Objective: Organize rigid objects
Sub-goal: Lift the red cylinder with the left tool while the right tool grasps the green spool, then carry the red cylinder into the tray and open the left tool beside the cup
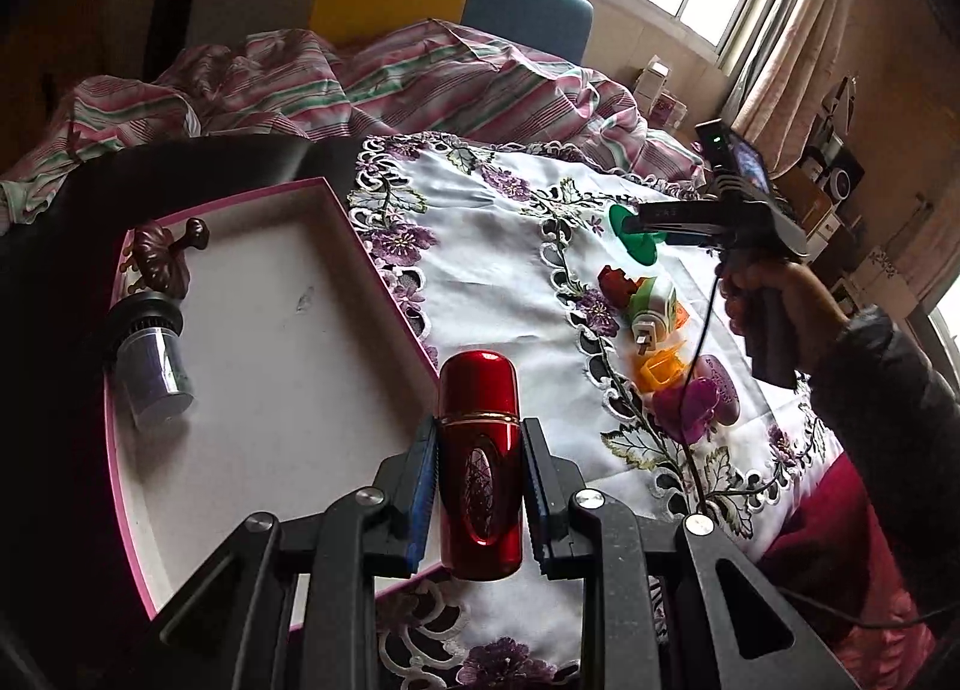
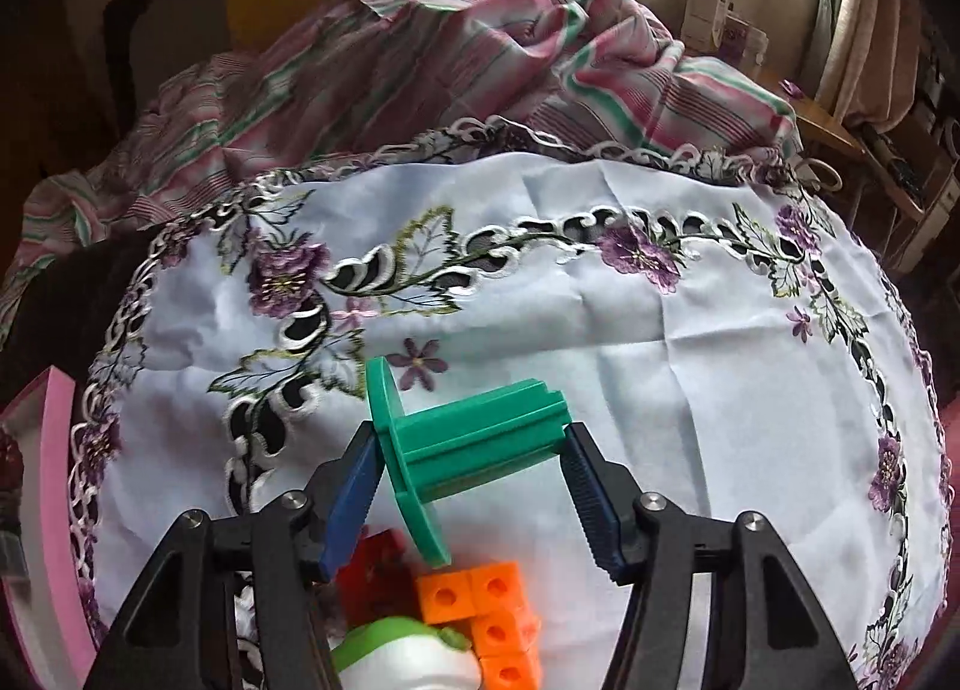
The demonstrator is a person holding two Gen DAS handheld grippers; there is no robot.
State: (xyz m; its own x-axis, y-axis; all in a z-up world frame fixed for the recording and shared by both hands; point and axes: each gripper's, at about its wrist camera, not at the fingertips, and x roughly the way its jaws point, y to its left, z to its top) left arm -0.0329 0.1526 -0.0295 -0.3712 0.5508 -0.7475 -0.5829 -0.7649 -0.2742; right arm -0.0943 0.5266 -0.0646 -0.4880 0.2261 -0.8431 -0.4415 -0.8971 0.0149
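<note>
My left gripper (image 1: 478, 450) is shut on a glossy red bottle (image 1: 478, 462) and holds it upright over the near right edge of the pink-rimmed white tray (image 1: 282, 342). The tray holds a dark ribbed-cap jar (image 1: 153, 372) and a brown flower-shaped piece (image 1: 159, 258). My right gripper (image 2: 471, 471) is shut on a green plastic spool (image 2: 474, 438), gripped end to end above the embroidered cloth (image 2: 630, 342); it also shows in the left wrist view (image 1: 636, 234). Below it lie a red block (image 2: 375, 567), orange cubes (image 2: 492, 618) and a green-white plug device (image 2: 402, 657).
A purple oval object (image 1: 699, 399) lies on the cloth near the orange cubes. A striped pink and green blanket (image 1: 372, 78) is bunched behind the cloth. Shelves and boxes (image 1: 834, 192) stand at the far right under the window.
</note>
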